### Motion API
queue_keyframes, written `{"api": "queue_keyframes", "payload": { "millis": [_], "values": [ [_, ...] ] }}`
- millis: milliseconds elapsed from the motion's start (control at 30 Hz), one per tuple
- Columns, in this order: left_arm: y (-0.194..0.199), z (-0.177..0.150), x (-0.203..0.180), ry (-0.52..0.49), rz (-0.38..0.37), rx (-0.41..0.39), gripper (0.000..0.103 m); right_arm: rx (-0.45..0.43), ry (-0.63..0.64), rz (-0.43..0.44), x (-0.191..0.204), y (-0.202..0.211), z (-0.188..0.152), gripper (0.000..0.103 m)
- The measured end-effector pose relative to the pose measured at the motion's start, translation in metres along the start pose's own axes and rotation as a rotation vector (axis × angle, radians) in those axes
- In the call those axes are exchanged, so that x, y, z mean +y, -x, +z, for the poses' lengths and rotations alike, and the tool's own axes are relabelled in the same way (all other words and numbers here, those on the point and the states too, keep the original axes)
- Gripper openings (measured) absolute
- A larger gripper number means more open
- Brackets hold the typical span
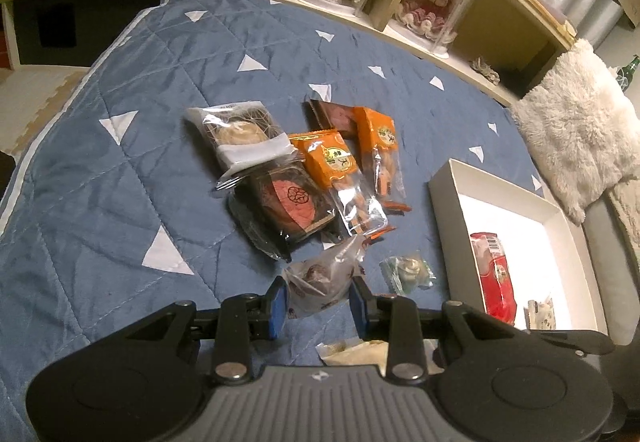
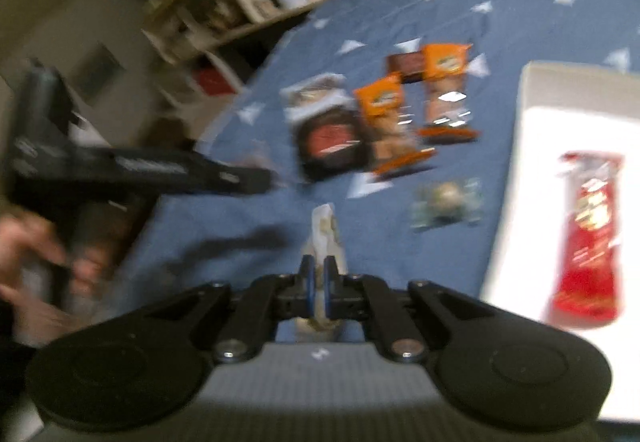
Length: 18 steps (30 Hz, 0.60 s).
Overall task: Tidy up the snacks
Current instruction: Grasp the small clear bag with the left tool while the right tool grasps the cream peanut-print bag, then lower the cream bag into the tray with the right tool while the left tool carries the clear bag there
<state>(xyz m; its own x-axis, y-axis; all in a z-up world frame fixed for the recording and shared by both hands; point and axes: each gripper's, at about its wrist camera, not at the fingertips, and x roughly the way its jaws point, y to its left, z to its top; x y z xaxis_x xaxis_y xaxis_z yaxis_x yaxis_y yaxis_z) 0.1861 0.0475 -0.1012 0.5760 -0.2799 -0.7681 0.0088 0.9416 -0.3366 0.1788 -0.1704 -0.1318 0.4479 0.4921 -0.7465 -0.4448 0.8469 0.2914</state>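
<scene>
Pinched between the blue pads of the left gripper [image 1: 318,300] is a clear crinkly packet with a round brown pastry [image 1: 320,282], lifted just off the blue quilted bedspread [image 1: 100,202]. Its goal, by my reading, is the shallow white cardboard box [image 1: 452,226], close by on that gripper's right. Nearer the box, the right gripper [image 2: 319,284] is clamped on a pale cream wrapper [image 2: 325,230] standing upright.

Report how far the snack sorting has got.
Done: a red packet lies in the white box. In hand: the left gripper clamps a clear-wrapped brown sweet; the right gripper pinches a pale packet. Left: orange packets and others on the blue quilt.
</scene>
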Motion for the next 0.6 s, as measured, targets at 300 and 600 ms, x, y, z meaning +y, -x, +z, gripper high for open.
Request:
{"api": "queue_keyframes", "payload": {
  "millis": [300, 600],
  "values": [
    [-0.003, -0.001, 0.000, -0.002, -0.001, 0.011, 0.035, 0.044, 0.074, -0.001, 0.007, -0.022, 0.000, 0.080],
    [-0.008, -0.002, -0.001, -0.004, 0.004, 0.035, 0.035, 0.138, 0.199, -0.121, 0.018, -0.053, -0.011, 0.090]
  ]
}}
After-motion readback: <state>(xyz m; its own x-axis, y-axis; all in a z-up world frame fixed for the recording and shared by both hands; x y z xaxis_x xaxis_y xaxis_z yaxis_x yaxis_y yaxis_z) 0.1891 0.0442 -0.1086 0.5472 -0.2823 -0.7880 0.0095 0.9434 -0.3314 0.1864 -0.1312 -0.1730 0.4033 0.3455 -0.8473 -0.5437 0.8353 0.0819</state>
